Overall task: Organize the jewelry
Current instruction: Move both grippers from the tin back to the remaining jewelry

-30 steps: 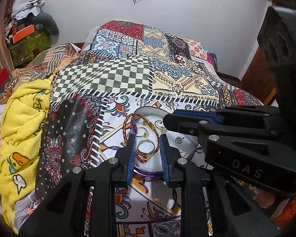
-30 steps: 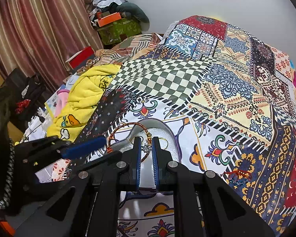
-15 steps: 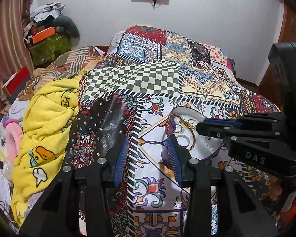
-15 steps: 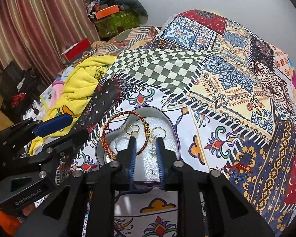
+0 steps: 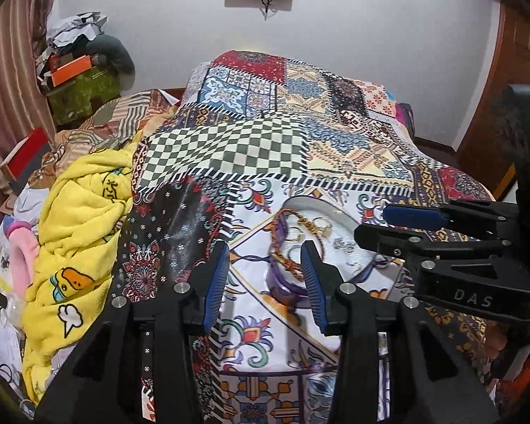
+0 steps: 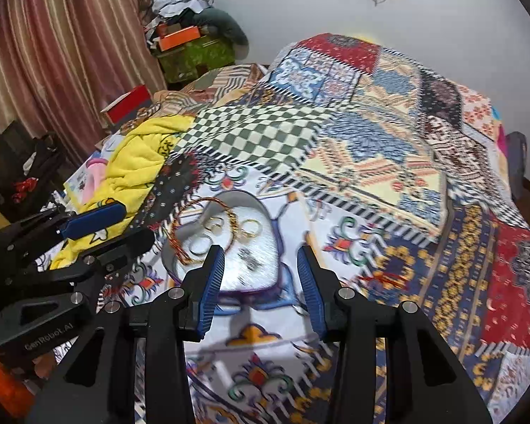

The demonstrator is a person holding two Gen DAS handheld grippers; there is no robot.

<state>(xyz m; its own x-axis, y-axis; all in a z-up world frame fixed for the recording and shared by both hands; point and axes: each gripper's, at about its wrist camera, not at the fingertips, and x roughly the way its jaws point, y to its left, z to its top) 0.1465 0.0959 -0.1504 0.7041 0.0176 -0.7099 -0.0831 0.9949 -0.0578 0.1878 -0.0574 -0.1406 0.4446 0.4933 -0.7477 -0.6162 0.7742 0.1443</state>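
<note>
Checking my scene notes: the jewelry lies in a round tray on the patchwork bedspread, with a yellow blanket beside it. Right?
Almost. The tray is heart-shaped, not round, as the right wrist view shows. The jewelry does lie in it on the patchwork bedspread, with the yellow blanket beside it.

Left gripper [image 5: 263,265] jaws apart and empty above a patchwork bedspread [image 5: 229,152], heart-shaped tray [image 5: 335,212] just ahead holding a beaded bracelet [image 5: 282,251] and gold rings [image 5: 321,224], right gripper [image 5: 385,224] at right, yellow blanket [image 5: 77,219] at left

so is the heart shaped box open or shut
Open. The heart shaped box has no lid on; the bangle, rings and its pale lining show inside.
</note>
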